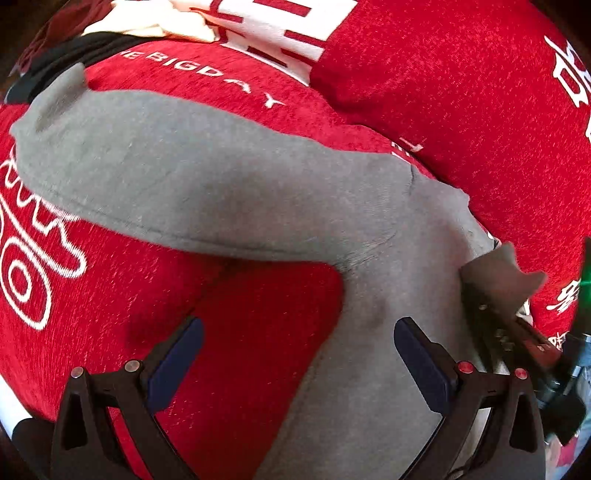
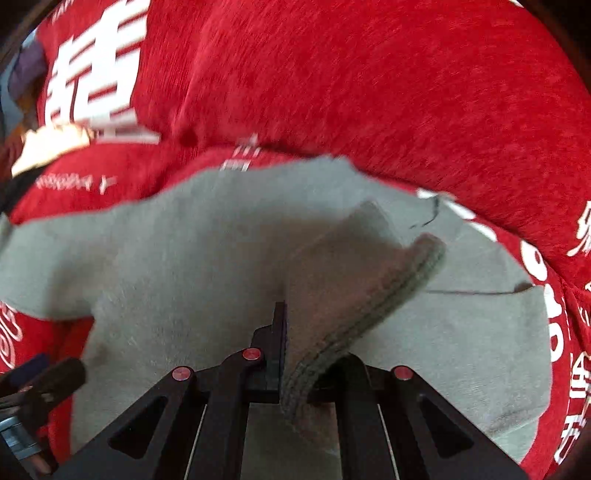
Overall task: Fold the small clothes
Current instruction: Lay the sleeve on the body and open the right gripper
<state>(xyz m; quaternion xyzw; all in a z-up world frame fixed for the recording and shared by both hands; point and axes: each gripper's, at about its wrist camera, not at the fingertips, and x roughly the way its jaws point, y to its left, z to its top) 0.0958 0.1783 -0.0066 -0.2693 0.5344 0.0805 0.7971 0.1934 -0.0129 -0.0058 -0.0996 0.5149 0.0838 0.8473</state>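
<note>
A small grey garment [image 1: 207,184] lies on a red cover, one sleeve stretched to the upper left. My left gripper [image 1: 299,347] hovers open over the garment's lower part, with nothing pinched between its dark blue pads [image 1: 421,362]. At the right edge of the left wrist view, my right gripper [image 1: 495,295] grips a raised grey corner. The right wrist view shows my right gripper [image 2: 284,325] shut on a stitched hem fold [image 2: 351,280] of the grey garment [image 2: 184,251]. The fold is lifted above the flat cloth. The picture is motion-blurred.
The red plush cover [image 1: 443,92] with white lettering spreads under everything and rises into a cushion behind [image 2: 332,74]. A cream cloth [image 1: 166,22] and a black cloth [image 1: 66,55] lie at the far left. My left gripper [image 2: 48,380] shows at the lower left.
</note>
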